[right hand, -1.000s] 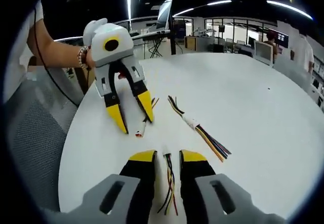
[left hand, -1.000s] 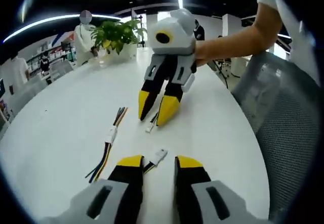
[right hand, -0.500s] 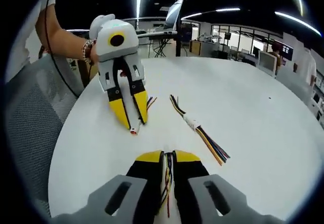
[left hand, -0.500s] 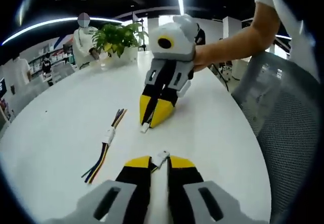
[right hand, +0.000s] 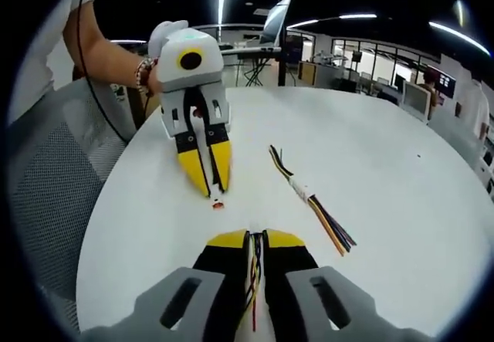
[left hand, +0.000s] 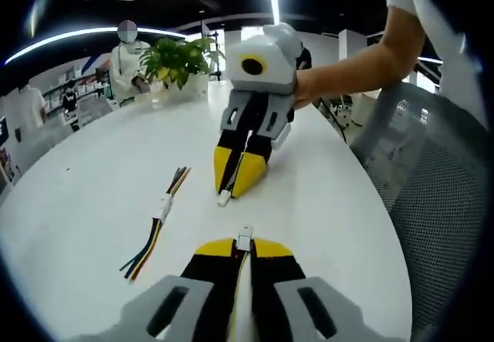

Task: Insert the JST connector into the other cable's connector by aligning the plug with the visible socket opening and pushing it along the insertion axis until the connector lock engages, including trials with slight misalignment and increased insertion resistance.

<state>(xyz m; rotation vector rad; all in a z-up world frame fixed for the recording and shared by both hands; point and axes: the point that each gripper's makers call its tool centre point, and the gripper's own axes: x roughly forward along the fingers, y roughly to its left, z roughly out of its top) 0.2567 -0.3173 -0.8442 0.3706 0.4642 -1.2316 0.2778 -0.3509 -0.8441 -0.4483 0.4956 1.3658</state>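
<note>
My left gripper (left hand: 242,243) is shut on a thin cable, and the cable's white JST connector (left hand: 245,238) sticks out just past the yellow tips. Facing it on the white table (left hand: 85,203), my right gripper (left hand: 234,187) is shut on the other cable, with a small white connector (left hand: 224,198) at its tips. In the right gripper view, my right gripper (right hand: 255,238) pinches several coloured wires (right hand: 253,269) that run back between the jaws. The left gripper (right hand: 213,190) points toward it with its connector (right hand: 218,202) showing. The two connectors are apart.
A spare joined cable pair (left hand: 158,220) with a white connector lies left of the grippers, seen as the spare cable (right hand: 312,201) to the right in the right gripper view. A mesh chair (left hand: 432,195) stands at the table's edge. A potted plant (left hand: 181,55) and people are at the far side.
Both grippers were open around the cables a second ago; both have since shut on them. The left gripper's connector now sits centred at its tips.
</note>
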